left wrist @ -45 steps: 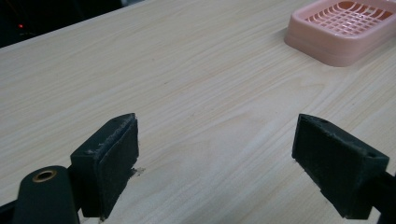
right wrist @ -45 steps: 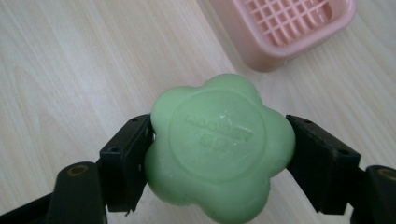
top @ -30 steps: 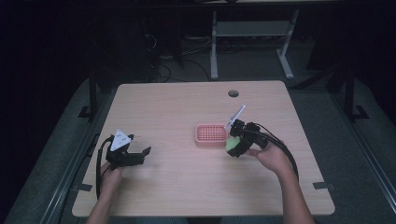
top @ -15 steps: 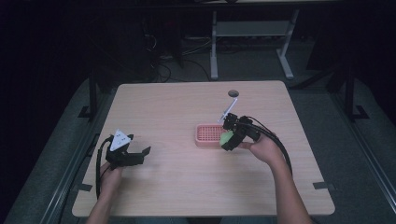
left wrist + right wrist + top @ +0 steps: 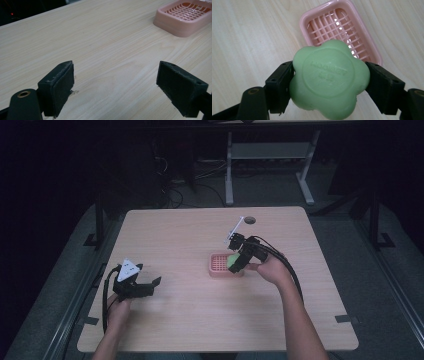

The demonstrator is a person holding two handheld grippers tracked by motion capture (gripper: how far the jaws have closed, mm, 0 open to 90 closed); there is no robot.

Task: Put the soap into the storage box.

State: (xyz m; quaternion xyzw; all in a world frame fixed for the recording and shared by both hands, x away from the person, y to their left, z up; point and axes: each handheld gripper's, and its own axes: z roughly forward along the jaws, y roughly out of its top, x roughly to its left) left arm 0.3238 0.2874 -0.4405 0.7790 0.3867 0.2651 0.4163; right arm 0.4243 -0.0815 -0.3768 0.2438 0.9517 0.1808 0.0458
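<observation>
Two grippers work over a pale wooden tabletop (image 5: 190, 240). At centre frame in the high view, a pink slatted soap dish (image 5: 223, 265) sits beneath the right gripper (image 5: 234, 261), its fingers clamped on a green flower-shaped soap (image 5: 329, 78). At lower left, the left gripper (image 5: 150, 284) rests with fingers spread wide, holding nothing.

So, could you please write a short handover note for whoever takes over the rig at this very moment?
Right gripper: shut on the green flower-shaped soap bar, held above the near end of the pink plastic slotted soap dish.
Left gripper: open, holding nothing, low over the light wooden table, well apart from the dish.
Done: soap picked up and brought to the dish.
Left: probably lower the soap into the dish and release.
</observation>
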